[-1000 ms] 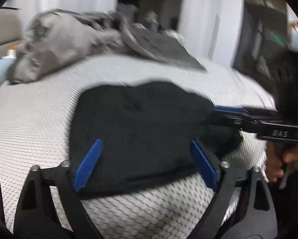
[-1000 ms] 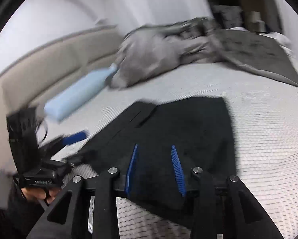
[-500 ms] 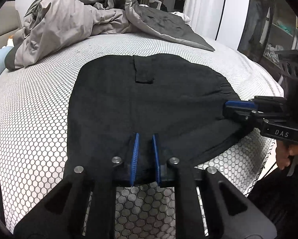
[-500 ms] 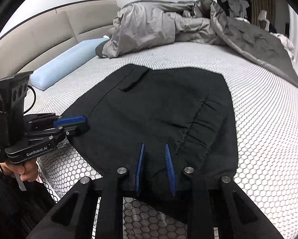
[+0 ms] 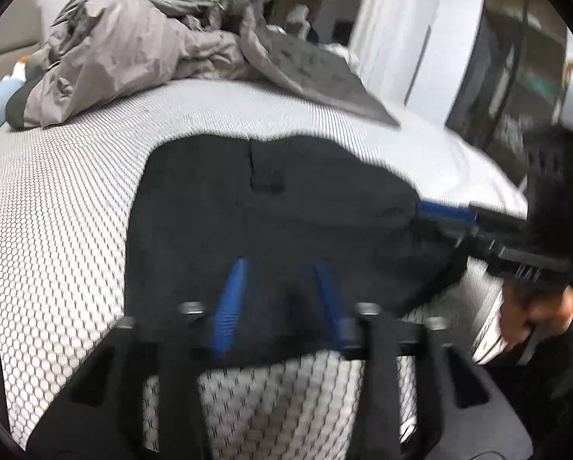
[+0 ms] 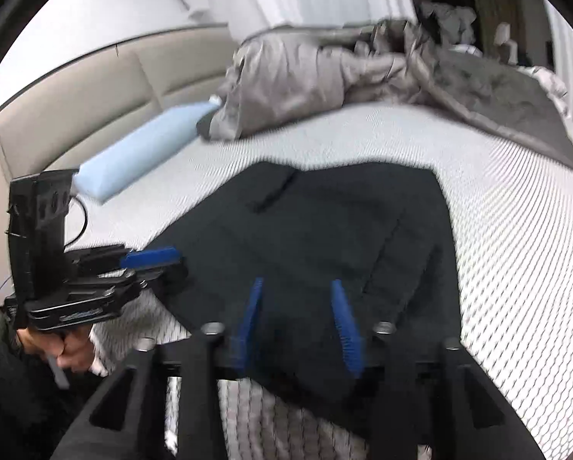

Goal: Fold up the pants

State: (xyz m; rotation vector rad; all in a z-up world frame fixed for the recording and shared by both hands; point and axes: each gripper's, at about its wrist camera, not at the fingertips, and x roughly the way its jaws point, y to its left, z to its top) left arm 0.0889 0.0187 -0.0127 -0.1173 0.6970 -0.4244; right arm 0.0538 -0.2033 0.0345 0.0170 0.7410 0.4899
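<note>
Black pants (image 5: pixel 271 226) lie folded flat on the honeycomb-patterned bed (image 5: pixel 64 230), a pocket flap facing up. They also show in the right wrist view (image 6: pixel 325 230). My left gripper (image 5: pixel 280 291) hovers over the pants' near edge, its blue fingers apart and holding nothing. My right gripper (image 6: pixel 298 318) is over the other near corner, also open and empty. Each gripper shows in the other's view, the right one (image 5: pixel 451 214) at the pants' right edge and the left one (image 6: pixel 152 260) at their left edge. Both views are blurred.
A crumpled grey duvet (image 5: pixel 140 53) lies across the far side of the bed. A light blue pillow (image 6: pixel 140 153) rests against the beige headboard (image 6: pixel 94 88). The bed's near edge runs just below both grippers. White curtains and dark shelving stand beyond the bed.
Half a second ago both grippers were shut on the pants' near edge. Now both have opened and let the cloth go, lifting slightly. The pants stay flat.
</note>
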